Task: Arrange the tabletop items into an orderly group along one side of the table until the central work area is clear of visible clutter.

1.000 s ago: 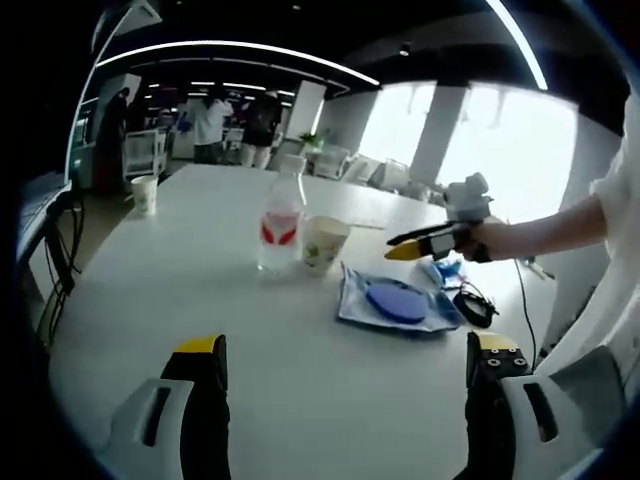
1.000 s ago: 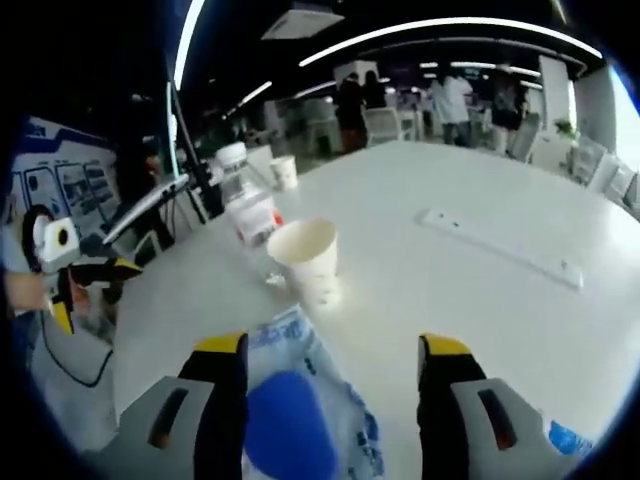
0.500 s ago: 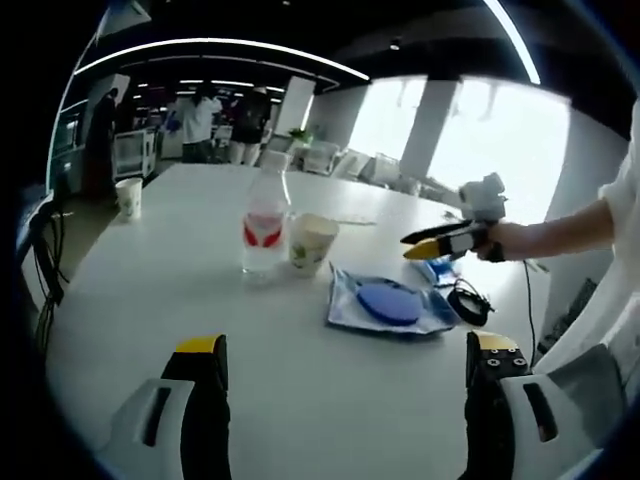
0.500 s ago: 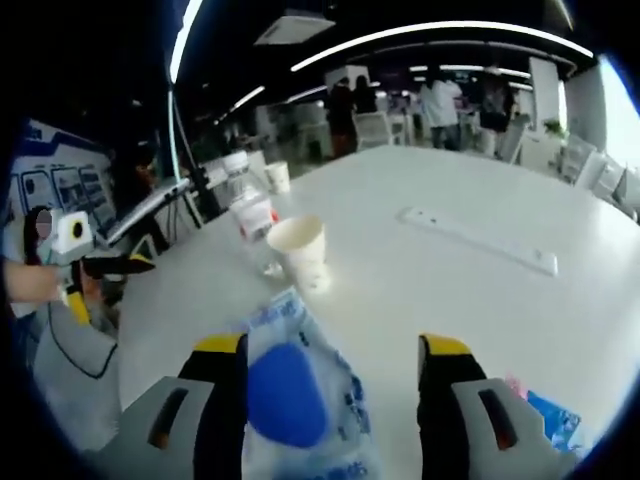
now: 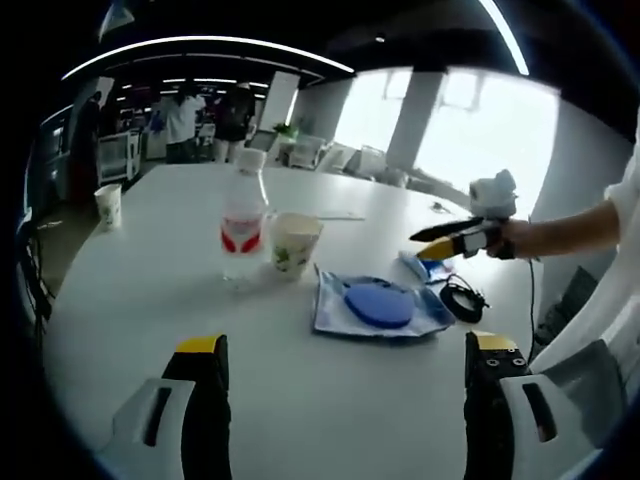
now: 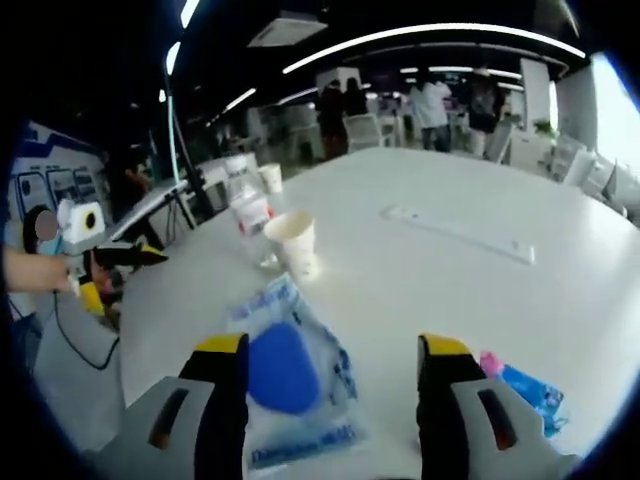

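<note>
A clear water bottle (image 5: 243,225) with a red label stands beside a paper cup (image 5: 293,243) mid-table. To their right lie a plastic bag holding a blue disc (image 5: 375,305), a blue packet (image 5: 428,266) and a coiled black cable (image 5: 463,298). My left gripper (image 5: 346,343) is open over bare table, short of the bag. My right gripper (image 5: 445,240) hovers above the packet. In the right gripper view, that gripper (image 6: 332,345) is open just above the bag (image 6: 285,365), with the cup (image 6: 292,243), bottle (image 6: 248,213) and packet (image 6: 520,385) around it. The left gripper (image 6: 110,275) appears at far left.
A second paper cup (image 5: 107,204) (image 6: 270,177) stands near the table's far edge. A long white strip (image 6: 455,233) lies flat on the white table (image 6: 420,290). Chairs, people and more tables fill the room behind.
Both views have drawn back and shifted: the bag now shows more fully between the right jaws, and the blue packet has come into view. Items on the table have not moved.
</note>
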Demonstrator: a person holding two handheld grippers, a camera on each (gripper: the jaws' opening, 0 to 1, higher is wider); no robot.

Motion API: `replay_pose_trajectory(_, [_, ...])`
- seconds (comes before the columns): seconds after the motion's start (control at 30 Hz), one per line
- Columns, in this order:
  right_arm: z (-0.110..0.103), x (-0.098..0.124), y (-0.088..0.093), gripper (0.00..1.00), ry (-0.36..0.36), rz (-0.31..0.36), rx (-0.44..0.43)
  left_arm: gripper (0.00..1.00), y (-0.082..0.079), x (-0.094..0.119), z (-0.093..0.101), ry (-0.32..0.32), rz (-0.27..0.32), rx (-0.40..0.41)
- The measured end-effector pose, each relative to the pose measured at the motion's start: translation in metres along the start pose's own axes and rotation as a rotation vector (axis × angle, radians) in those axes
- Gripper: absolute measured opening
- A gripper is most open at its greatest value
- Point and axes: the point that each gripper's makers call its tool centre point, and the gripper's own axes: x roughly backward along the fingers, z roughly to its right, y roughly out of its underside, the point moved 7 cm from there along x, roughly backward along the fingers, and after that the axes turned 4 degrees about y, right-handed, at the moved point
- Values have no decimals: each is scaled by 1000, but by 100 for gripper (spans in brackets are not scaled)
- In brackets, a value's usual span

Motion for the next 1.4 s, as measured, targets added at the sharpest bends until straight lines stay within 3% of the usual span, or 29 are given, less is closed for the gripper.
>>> replay_pose_trajectory(0.37, [4,25,13,66,49,17,-38,94,-5,-17,4,41,-30,-18])
replay_pose_trajectory(0.97, [11,73,49,65,134,9,-110,94,-7,-29,7,86,-56,-32])
replay_pose_trajectory(1.4, [7,89,58,64,172,17,-151,93,-5,-35,11,116,-67,-35])
